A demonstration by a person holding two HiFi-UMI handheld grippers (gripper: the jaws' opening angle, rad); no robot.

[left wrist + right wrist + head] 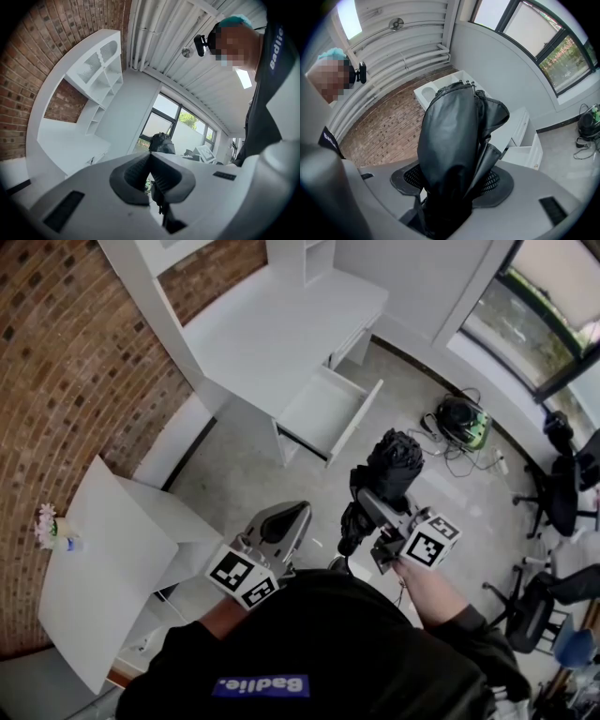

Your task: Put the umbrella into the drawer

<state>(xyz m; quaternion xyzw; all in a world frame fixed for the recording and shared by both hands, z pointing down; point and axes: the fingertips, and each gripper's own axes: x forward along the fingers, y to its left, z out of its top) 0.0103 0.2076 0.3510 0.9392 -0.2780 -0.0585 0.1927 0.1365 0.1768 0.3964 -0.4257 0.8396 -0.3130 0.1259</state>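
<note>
While my right claw [452,179] is clamped on the folded black umbrella [450,126], the left claw [150,160] carries nothing: its jaws are pressed together, pads touching, with nothing between them. In the right gripper view the umbrella's bunched fabric fills the gap between the mesh pads [493,180] and sticks out well past the claw tips; its lower end drops behind the jaws, out of sight. In the head view the umbrella runs up and away from the right claw, with a dark handle end hanging on the near side of the grip. The left claw sits just beside the right one, on its left, a bit nearer the person, and is not touching the umbrella.

The drawer [319,411] is pulled out, white inside and bare, ahead of both claws and well apart from them. It hangs from the white tabletop [272,324], which lies farther out beyond the claws. A brick wall [66,362] is off to the left claw's side. A dark bag [461,420] with cables lies on the floor off to the right claw's side.
</note>
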